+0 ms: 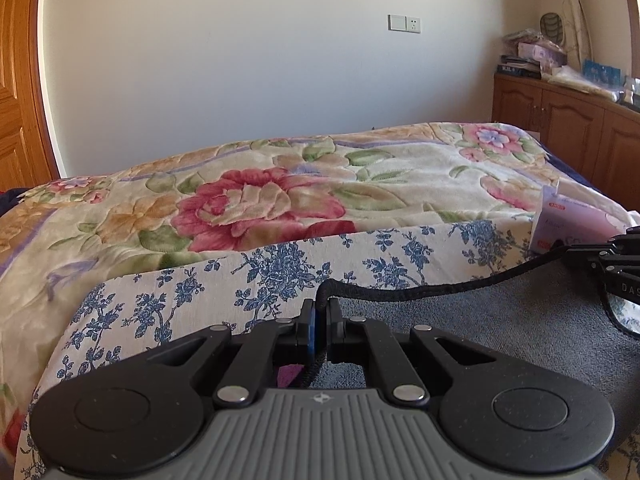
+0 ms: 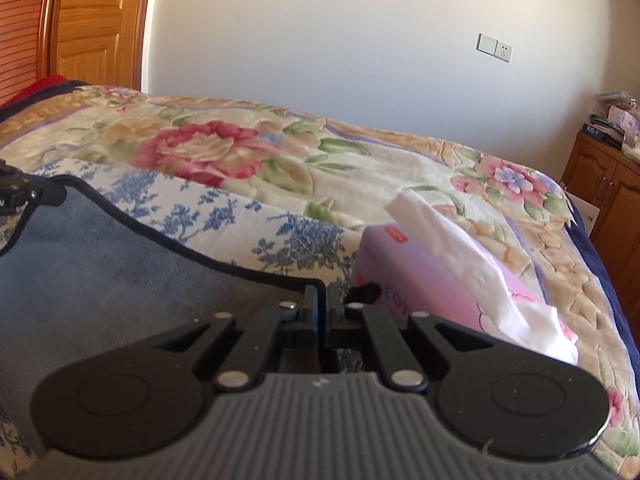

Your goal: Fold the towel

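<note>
The grey towel [image 1: 500,320] with a dark bound edge lies on a blue-and-white floral cloth [image 1: 248,276] on the bed. My left gripper [image 1: 320,308] is shut on the towel's dark edge at one corner. The right gripper shows at the right edge of the left wrist view [image 1: 600,256], holding the same edge. In the right wrist view the towel [image 2: 100,280] spreads to the left and my right gripper [image 2: 320,296] is shut on its dark-edged corner. The left gripper shows at the far left [image 2: 24,194], also on the edge.
A pink tissue box [image 2: 420,280] with white tissue [image 2: 472,256] sticking out sits on the bed just right of the right gripper, also seen in the left wrist view [image 1: 572,224]. A flowered blanket [image 1: 280,184] covers the bed. A wooden cabinet [image 1: 560,128] stands at the right, a wooden door [image 2: 96,20] at the left.
</note>
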A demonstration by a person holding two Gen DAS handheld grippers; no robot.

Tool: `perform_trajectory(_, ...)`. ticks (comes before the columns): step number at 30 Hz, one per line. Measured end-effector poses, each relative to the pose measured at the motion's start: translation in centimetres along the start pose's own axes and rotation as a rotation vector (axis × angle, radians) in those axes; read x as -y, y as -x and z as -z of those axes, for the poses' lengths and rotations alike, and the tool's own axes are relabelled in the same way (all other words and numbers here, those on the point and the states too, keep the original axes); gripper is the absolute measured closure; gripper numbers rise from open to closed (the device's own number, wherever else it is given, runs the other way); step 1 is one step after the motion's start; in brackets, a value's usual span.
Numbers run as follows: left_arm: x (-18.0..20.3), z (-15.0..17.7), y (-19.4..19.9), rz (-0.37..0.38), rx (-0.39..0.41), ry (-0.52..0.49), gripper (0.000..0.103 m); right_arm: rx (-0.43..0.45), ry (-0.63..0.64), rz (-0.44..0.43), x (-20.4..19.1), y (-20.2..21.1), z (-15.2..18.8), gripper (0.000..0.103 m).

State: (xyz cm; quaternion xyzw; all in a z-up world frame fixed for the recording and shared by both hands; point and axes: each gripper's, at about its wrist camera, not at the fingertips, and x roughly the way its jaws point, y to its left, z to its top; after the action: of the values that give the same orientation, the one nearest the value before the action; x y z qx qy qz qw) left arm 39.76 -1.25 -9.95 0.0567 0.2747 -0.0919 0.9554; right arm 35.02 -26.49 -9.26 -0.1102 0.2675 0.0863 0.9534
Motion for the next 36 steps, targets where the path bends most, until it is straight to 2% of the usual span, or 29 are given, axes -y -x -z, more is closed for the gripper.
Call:
perform_trajectory(8,0.0,0.3,-0.3,-0.009,-0.005,0.001,0.095,-0.011,0.005,-0.003,0.1,-0.2,0.2,0.096)
perform_trajectory(11,0.0,0.4,-0.1,-0.013,-0.003,-0.006,0.087,-0.008,0.016,0.001,0.0,0.0,0.2,0.081)
perform_trajectory(12,0.0,0.4,0.0,-0.015,-0.002,-0.003,0.077,-0.007,0.015,0.003,0.0,0.2,0.2,0.068)
perform_trajectory(13,-0.1,0.4,0.1,-0.016,0.0,0.003,0.069,-0.002,0.015,0.002,0.0,0.3,0.2,0.06)
perform_trajectory(18,0.0,0.3,1.2,-0.016,0.009,0.001,0.064,0.007,0.005,-0.011,-0.1,1.7,-0.4,0.06)
perform_trajectory(27,0.4,-0.6,5.6,-0.047,0.032,0.0,0.031,0.02,-0.054,-0.035,-1.0,5.9,-1.3,0.059)
perform_trajectory(36,1.8,-1.3,10.1,-0.037,0.034,-0.017,0.023,0.03,-0.101,-0.055,-2.4,10.5,-1.5,0.058)
